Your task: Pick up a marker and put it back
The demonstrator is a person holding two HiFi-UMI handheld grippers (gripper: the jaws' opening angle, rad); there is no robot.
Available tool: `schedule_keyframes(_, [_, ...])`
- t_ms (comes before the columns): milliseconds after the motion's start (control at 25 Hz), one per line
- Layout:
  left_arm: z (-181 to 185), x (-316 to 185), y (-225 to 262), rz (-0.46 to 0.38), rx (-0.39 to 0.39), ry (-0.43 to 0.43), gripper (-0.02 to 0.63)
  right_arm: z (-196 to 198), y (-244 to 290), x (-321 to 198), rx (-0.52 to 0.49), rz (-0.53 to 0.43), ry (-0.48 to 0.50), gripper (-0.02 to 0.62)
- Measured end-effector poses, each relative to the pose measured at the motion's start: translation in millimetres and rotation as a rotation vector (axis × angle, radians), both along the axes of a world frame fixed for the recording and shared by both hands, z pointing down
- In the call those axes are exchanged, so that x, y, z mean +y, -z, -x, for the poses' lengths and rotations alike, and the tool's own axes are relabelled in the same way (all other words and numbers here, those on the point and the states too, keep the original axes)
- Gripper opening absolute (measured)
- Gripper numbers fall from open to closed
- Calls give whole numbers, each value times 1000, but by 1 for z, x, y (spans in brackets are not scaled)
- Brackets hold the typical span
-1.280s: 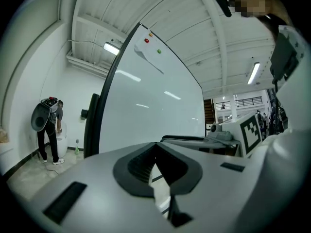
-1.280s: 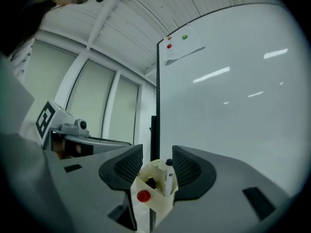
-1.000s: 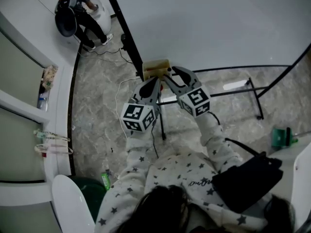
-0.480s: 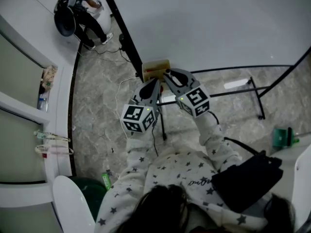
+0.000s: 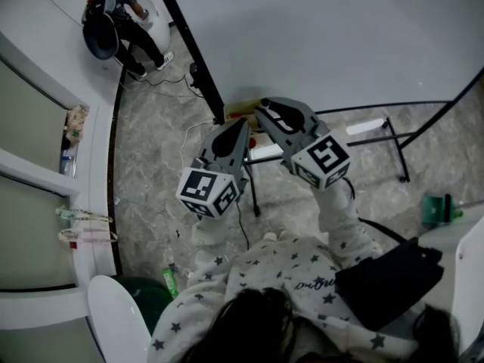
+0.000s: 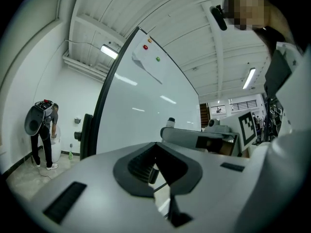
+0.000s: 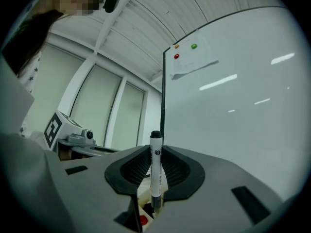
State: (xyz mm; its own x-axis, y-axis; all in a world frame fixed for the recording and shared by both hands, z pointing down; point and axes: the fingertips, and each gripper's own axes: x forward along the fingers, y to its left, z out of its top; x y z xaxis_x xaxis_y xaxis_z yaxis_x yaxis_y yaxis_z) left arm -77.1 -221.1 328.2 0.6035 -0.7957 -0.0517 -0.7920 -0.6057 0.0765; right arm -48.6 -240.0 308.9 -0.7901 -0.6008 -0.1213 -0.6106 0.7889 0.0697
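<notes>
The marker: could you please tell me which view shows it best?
The right gripper view: the marker stands upright between the right gripper's jaws. The left gripper view shows only its tip; the head view, nothing.

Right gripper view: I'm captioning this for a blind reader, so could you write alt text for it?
A white marker stands upright, clamped between the jaws of the right hand-held gripper. Behind it rises a whiteboard carrying a sheet of paper and small red, orange and green magnets.
</notes>
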Motion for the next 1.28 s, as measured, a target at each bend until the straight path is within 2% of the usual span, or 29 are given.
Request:
schedule_keyframes(200, [-1, 10, 23, -30, -6, -31, 2, -5, 32, 12, -20, -28, 8, 80])
schedule_keyframes(640, [2, 4, 15, -32, -22, -17, 2, -3, 19, 5, -35, 13, 19, 80])
schedule_keyframes(880, [2, 2, 14, -39, -59, -24, 2, -2, 18, 2, -32, 16, 19, 80])
schedule_keyframes(1280, [4, -4, 16, -54, -18, -21, 1, -2, 14, -6, -24, 9, 13, 80])
